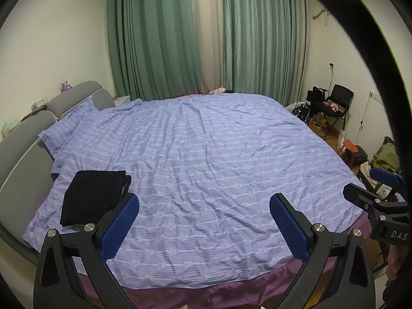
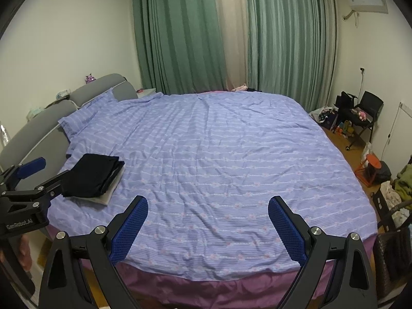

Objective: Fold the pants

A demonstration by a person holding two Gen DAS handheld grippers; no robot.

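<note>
Folded black pants (image 1: 94, 195) lie on the purple striped bed cover (image 1: 206, 159) near the left front corner; in the right wrist view the black pants (image 2: 94, 177) rest on a folded grey garment (image 2: 109, 193). My left gripper (image 1: 204, 221) is open and empty, above the bed's front edge, right of the pants. My right gripper (image 2: 208, 226) is open and empty over the front edge. Each gripper shows at the other view's side: the right gripper (image 1: 373, 190), the left gripper (image 2: 38, 177).
A grey padded headboard (image 1: 31, 139) runs along the left. Green curtains (image 1: 257, 38) hang behind the bed. A black chair (image 1: 337, 103), toys, an orange stool (image 1: 349, 149) and a clothes pile (image 1: 386, 157) crowd the floor at the right.
</note>
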